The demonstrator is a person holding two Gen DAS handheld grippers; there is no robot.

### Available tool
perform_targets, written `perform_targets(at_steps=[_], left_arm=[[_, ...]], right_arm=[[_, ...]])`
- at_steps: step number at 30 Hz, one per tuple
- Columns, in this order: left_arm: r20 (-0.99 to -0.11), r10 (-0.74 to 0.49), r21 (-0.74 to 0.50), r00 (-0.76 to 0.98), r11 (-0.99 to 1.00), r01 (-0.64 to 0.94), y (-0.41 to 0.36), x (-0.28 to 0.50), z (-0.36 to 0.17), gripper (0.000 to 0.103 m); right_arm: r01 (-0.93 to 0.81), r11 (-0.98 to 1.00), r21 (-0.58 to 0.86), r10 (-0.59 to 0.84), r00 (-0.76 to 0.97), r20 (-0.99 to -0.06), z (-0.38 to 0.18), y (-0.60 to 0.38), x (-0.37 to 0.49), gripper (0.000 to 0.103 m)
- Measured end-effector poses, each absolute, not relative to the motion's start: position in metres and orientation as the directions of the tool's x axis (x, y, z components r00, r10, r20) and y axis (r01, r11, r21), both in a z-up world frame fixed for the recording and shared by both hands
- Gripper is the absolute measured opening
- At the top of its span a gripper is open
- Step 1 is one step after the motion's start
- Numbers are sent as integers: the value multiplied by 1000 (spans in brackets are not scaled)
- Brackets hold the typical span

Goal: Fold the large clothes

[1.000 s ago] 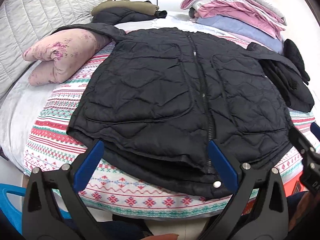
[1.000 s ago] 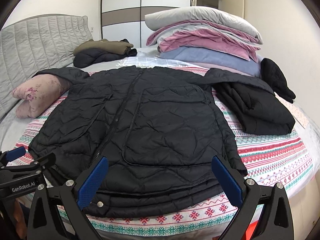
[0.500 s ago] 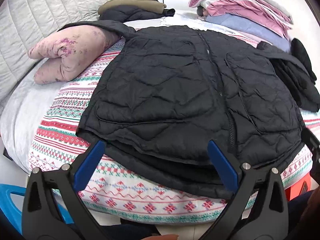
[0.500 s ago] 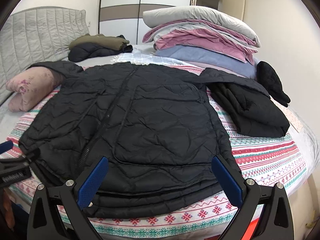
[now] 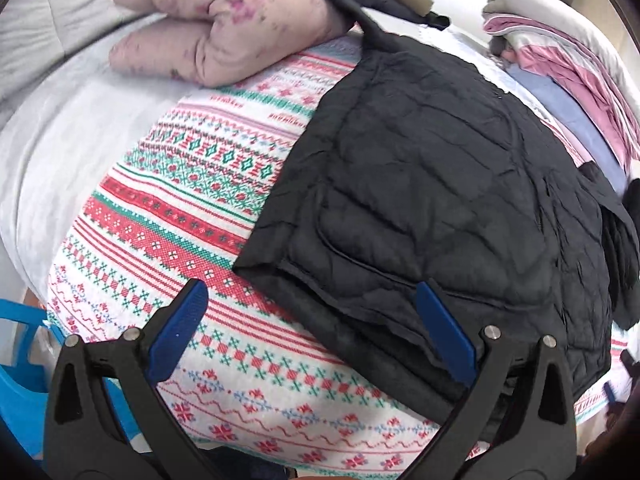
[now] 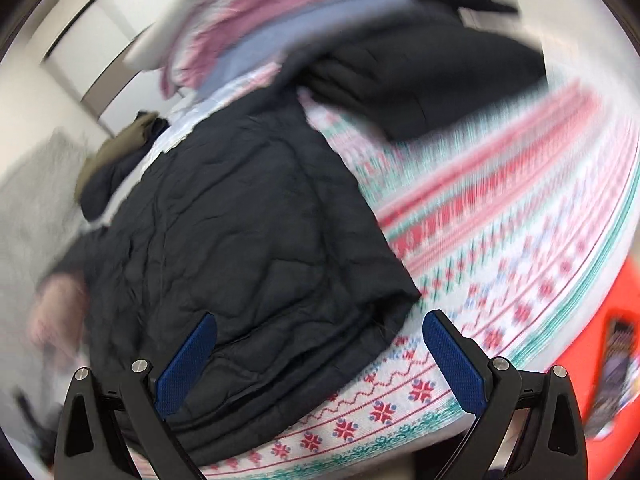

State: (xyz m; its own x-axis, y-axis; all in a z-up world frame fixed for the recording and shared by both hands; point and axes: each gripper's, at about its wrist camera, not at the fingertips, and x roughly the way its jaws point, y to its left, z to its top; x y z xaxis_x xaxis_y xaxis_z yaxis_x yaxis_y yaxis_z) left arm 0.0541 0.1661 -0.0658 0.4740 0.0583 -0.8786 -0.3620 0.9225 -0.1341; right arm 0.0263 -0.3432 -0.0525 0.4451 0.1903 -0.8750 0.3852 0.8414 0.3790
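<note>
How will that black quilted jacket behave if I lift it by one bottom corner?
The jacket will probably flop and drape, since its hem already sags in soft layers over the blanket. The puffy quilting suggests it is light for its bulk. Its smooth-looking shell may slip, so the open left tongs should likely bite across the thick layered hem.

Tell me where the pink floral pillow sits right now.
In the left wrist view, the pink floral pillow lies at upper left, beside the black quilted jacket.

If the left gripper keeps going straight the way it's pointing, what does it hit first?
Probably the near bottom corner of the black quilted jacket: the open left gripper straddles that hem edge, with the patterned blanket just beneath. Depth is unclear.
</note>
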Motion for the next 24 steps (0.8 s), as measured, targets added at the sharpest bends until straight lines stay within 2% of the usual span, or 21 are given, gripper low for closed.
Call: perform_targets(at_steps=[2,6,7,8,9,10,11,12,13,16,21,24], left_arm=[[-881,63,-128,469,922,-366,169,58,-69,101],[-902,-6,-175,431,918,-356,167,75,-86,92],[-906,-20,-184,423,917,-353,166,77,-91,84],[-905,-22,-184,424,921,-344,163,79,-93,79],[-903,-11,-171,430,927,-334,159,80,-93,65],[-898,4,-151,441,936,-317,154,80,-91,46],[-891,19,-129,453,947,-294,146,80,-88,36],[-886,21,-120,464,955,-272,140,79,-87,21],[-882,22,-114,470,960,-257,135,79,-86,15],[-870,48,-66,492,975,-213,120,71,-81,11],[-865,-13,-96,502,985,-140,105,55,-79,9],[-860,16,-52,511,991,-120,95,51,-76,9]], right_arm=[[430,798,421,243,410,-879,-71,-353,29,103],[443,781,441,292,365,-884,-92,-352,35,103],[435,783,445,293,374,-880,-94,-351,38,103],[410,784,467,304,402,-864,-93,-348,39,95],[384,779,496,327,426,-844,-91,-345,42,69],[361,779,512,344,437,-831,-89,-343,43,52],[363,791,492,329,427,-843,-89,-340,43,19],[372,796,478,313,425,-850,-91,-339,43,12],[373,792,483,312,433,-846,-91,-340,43,11],[357,814,458,275,457,-846,-82,-342,44,8],[387,859,335,113,496,-861,-65,-357,53,6],[420,839,345,110,491,-864,-70,-371,54,6]])
